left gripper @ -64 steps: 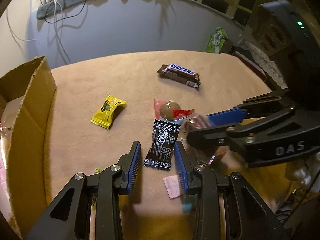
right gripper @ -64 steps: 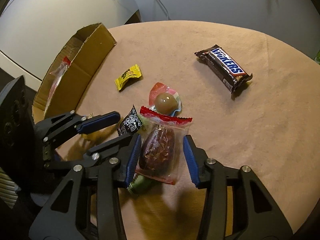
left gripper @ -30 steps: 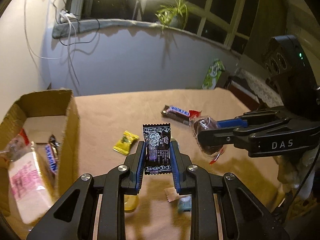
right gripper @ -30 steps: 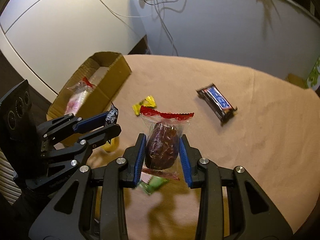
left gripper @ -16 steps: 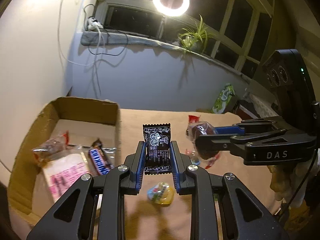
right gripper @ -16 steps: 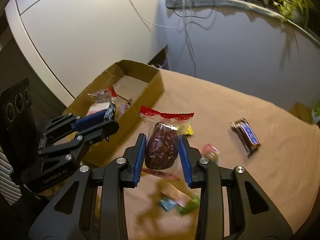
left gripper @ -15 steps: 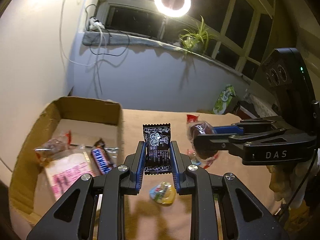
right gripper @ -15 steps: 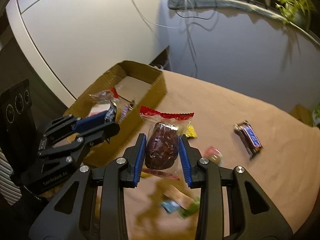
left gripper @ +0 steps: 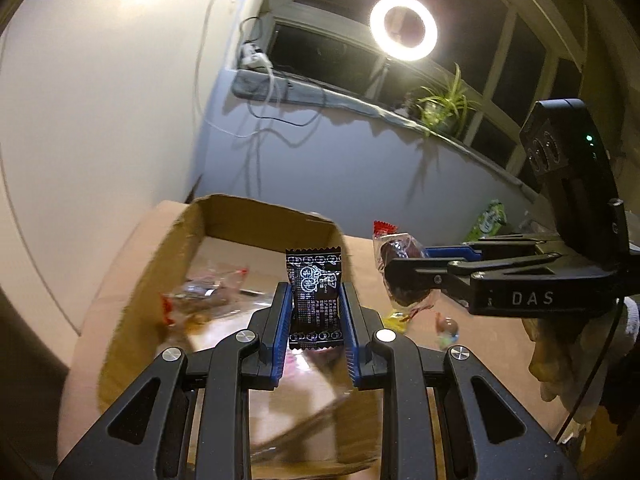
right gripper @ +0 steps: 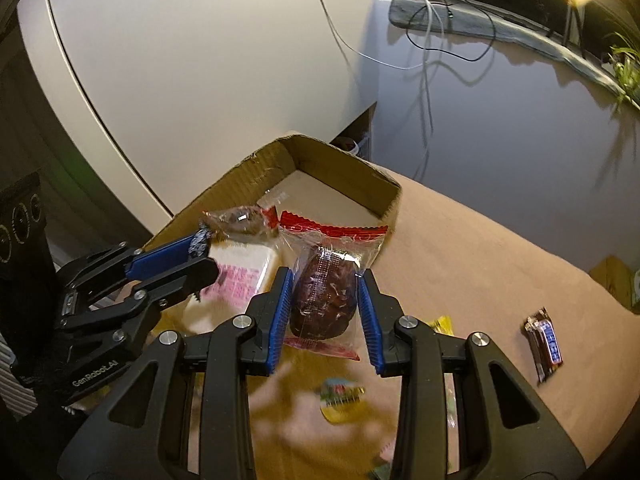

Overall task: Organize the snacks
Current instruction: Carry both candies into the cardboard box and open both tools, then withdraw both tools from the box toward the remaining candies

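My left gripper is shut on a black printed sachet, held upright over the open cardboard box. My right gripper is shut on a clear packet with a red top strip and a dark brown snack inside, hanging above the box's near right corner. In the left wrist view the right gripper and its clear packet hang to the right of the box. In the right wrist view the left gripper reaches over the box from the left.
In the box lie a white and pink packet and a clear packet of brown snack. On the tan tablecloth lie a Snickers bar, a yellow candy and a jelly cup. A wall stands behind the box.
Both grippers have carried their packets leftward to the box. The box now looms larger and sits under the left gripper. Neither grip has changed.
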`<action>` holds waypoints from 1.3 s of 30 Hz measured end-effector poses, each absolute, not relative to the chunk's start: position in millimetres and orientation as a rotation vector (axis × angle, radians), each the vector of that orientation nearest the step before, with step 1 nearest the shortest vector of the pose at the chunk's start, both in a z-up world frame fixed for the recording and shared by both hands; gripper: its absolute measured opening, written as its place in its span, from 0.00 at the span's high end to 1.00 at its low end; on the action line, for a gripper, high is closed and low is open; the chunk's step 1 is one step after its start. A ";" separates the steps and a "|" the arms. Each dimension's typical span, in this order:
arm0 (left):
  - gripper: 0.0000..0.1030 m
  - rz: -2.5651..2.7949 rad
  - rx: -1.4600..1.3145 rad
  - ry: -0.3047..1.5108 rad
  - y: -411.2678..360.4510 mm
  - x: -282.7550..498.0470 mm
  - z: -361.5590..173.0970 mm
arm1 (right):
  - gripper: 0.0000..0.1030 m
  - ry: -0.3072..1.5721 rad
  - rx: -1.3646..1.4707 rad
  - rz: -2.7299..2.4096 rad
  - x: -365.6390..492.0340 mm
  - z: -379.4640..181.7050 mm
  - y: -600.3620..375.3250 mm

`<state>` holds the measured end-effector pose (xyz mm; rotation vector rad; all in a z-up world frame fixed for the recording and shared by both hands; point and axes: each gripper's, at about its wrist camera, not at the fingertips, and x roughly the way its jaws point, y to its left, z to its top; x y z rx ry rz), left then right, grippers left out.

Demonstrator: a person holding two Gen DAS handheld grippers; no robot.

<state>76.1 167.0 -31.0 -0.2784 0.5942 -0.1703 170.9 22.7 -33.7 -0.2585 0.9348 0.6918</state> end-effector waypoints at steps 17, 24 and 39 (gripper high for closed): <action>0.78 -0.103 -0.305 0.611 196.8 75.6 -41.1 | 0.66 0.981 -0.293 0.717 207.6 -63.9 75.4; 0.76 -0.079 -0.297 0.615 197.3 75.4 -41.4 | 0.64 0.988 -0.295 0.713 213.1 -70.2 79.3; 0.61 -0.078 -0.305 0.597 194.8 75.4 -35.0 | 0.33 0.953 -0.290 0.660 210.3 -60.0 56.1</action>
